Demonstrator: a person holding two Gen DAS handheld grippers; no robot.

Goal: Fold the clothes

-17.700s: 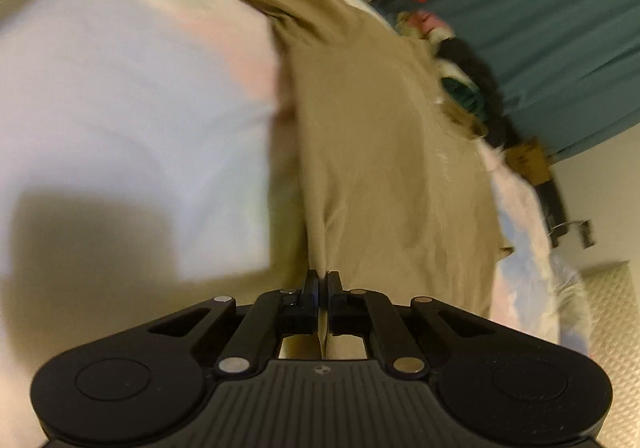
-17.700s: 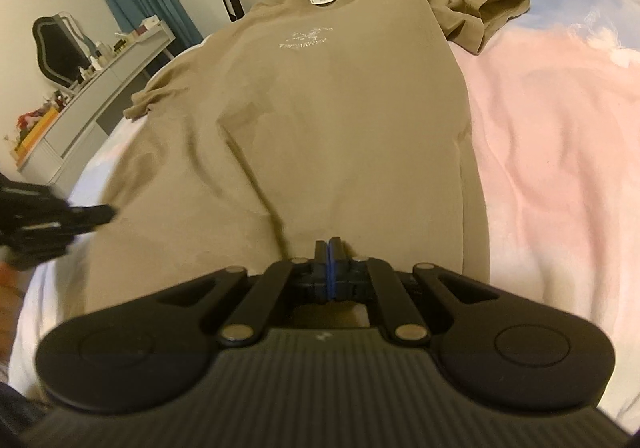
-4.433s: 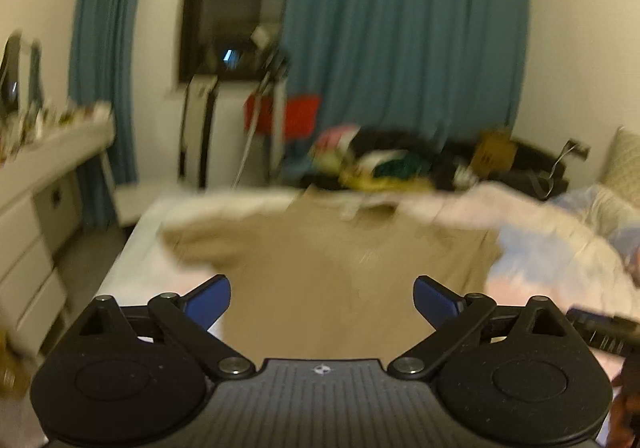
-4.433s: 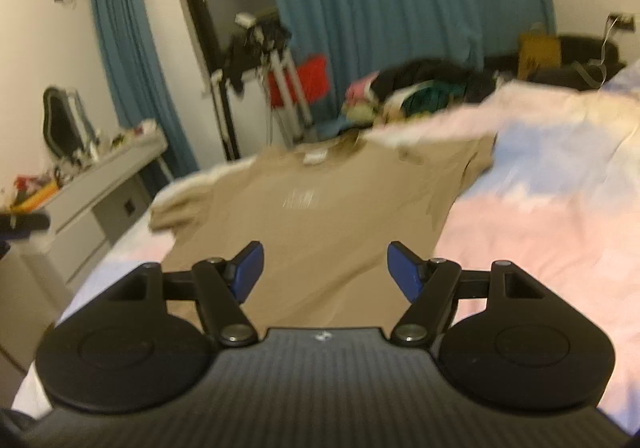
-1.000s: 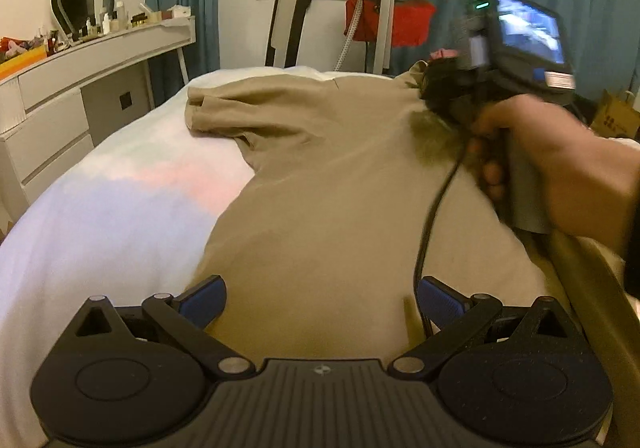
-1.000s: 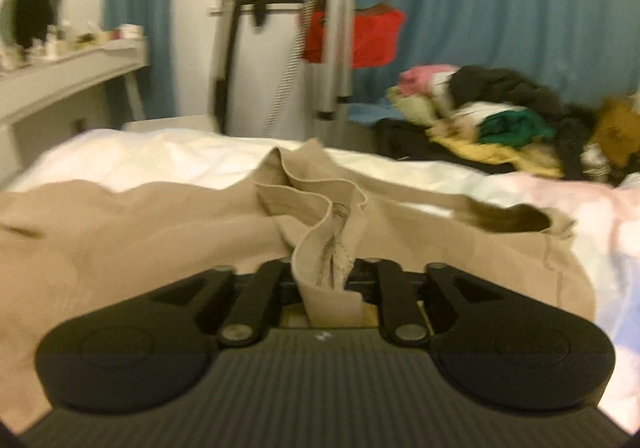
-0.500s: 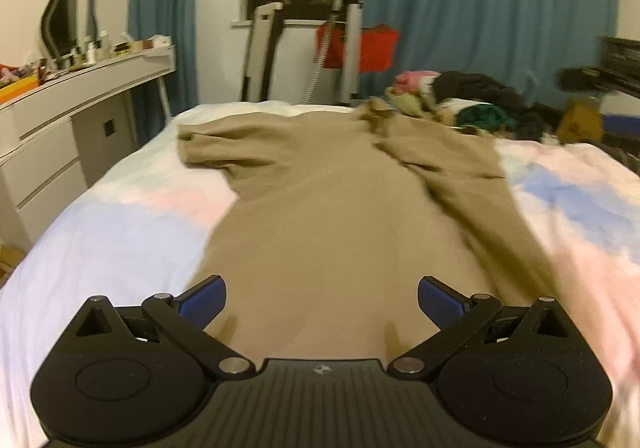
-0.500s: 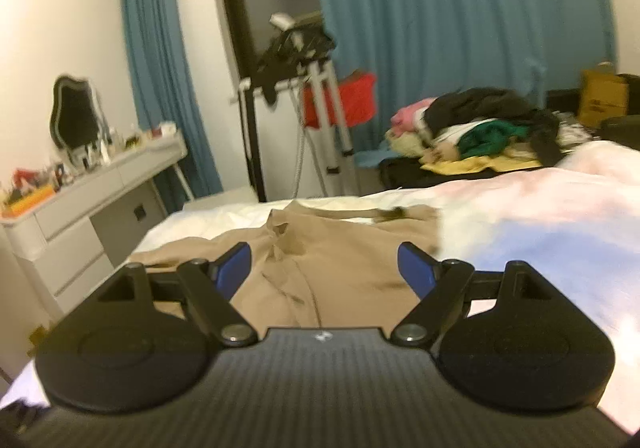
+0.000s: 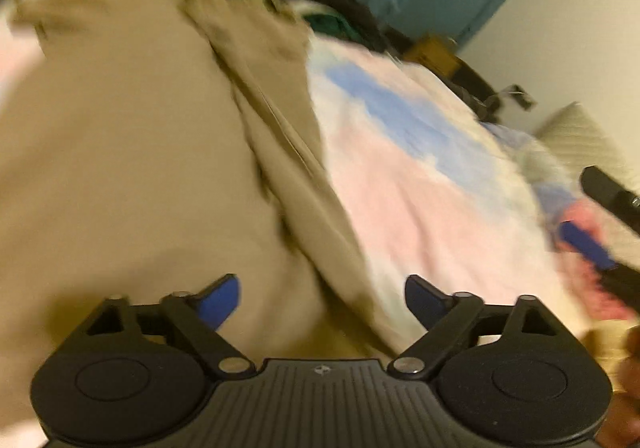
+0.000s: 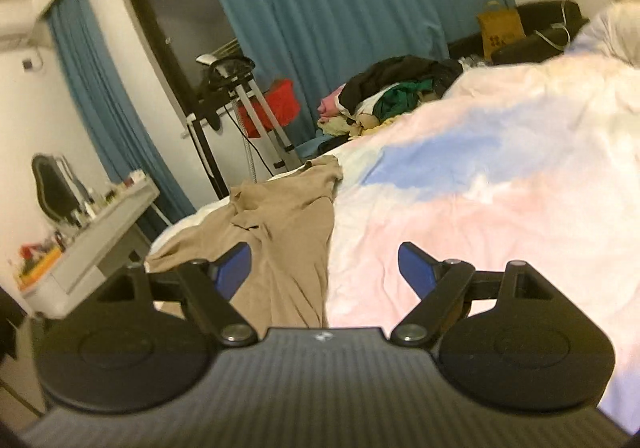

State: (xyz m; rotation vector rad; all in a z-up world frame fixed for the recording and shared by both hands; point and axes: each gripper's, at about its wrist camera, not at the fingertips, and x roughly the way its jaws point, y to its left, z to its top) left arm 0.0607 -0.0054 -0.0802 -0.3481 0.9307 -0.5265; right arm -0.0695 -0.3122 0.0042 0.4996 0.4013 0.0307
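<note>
A tan T-shirt (image 9: 120,148) lies on the bed, its right side folded inward as a long flap (image 9: 280,108). My left gripper (image 9: 320,284) hovers over the flap's lower edge. Its jaws are closing but still wide apart, with cloth below them and nothing pressed between the pads. In the right wrist view the shirt (image 10: 288,232) lies ahead to the left. My right gripper (image 10: 323,250) stands open and empty above the bed cover (image 10: 480,208), beside the shirt's edge. One of its blue pads (image 9: 584,244) shows at the right of the blurred left wrist view.
The pink, white and blue bed cover (image 9: 420,188) spreads to the shirt's right. A pile of clothes (image 10: 400,88) lies beyond the bed. A metal stand (image 10: 240,88) and a white dresser (image 10: 100,224) stand at the left. A pillow (image 9: 580,136) is at the far right.
My right gripper let go of the shirt's folded neck, opened, and drew back to the right over the bed cover. The left gripper tipped down over the folded flap, its jaws narrowing.
</note>
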